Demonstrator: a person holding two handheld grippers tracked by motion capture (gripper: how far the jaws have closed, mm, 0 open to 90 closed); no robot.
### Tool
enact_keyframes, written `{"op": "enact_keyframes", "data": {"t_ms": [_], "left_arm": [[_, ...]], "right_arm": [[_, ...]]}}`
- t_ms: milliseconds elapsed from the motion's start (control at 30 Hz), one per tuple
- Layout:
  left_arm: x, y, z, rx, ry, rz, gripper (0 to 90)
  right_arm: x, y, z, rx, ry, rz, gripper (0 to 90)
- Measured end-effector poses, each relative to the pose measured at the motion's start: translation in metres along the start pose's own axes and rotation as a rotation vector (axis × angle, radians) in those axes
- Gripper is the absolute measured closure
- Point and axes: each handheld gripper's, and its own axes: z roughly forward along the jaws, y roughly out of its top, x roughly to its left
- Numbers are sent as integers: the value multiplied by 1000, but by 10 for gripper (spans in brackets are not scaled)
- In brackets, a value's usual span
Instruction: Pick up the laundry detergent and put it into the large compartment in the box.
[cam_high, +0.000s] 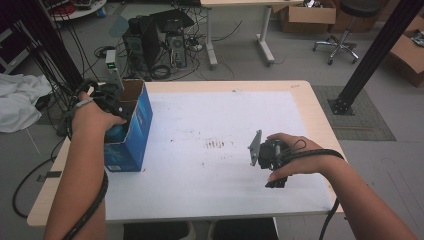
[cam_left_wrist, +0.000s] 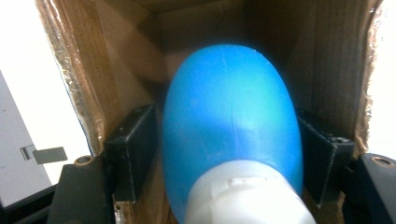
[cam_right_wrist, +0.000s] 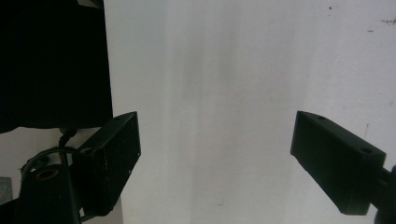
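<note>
A blue cardboard box (cam_high: 131, 131) with an open top stands at the table's left edge. My left gripper (cam_high: 116, 112) reaches down into it. In the left gripper view its black jaws are shut on a blue bottle (cam_left_wrist: 232, 121) with a white cap (cam_left_wrist: 246, 196), between the box's brown inner walls (cam_left_wrist: 135, 70). My right gripper (cam_high: 274, 170) rests low over the white table sheet (cam_high: 220, 125) at the right. Its jaws stand wide open over the bare sheet (cam_right_wrist: 219, 107) with nothing between them.
The table's front edge (cam_high: 200, 217) is near me. A black post (cam_high: 370, 55) rises beyond the right rear corner. On the floor behind the table are computer towers (cam_high: 155, 42), cables, cardboard boxes (cam_high: 307, 15) and a chair base (cam_high: 337, 47). White cloth (cam_high: 17, 100) lies at far left.
</note>
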Motion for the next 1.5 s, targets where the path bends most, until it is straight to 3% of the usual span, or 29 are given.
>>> {"op": "enact_keyframes", "data": {"t_ms": [833,1200,1500], "left_arm": [[-6,-7,-31,-34,38,-7,212],[-7,-13,-55,-61,32,11,157],[-11,-19,-62,-61,32,34,121]], "right_arm": [[2,-2,-2,-17,-12,-1,160],[3,-3,-7,-17,-18,-5,160],[5,-3,-7,-22,-17,-3,160]]}}
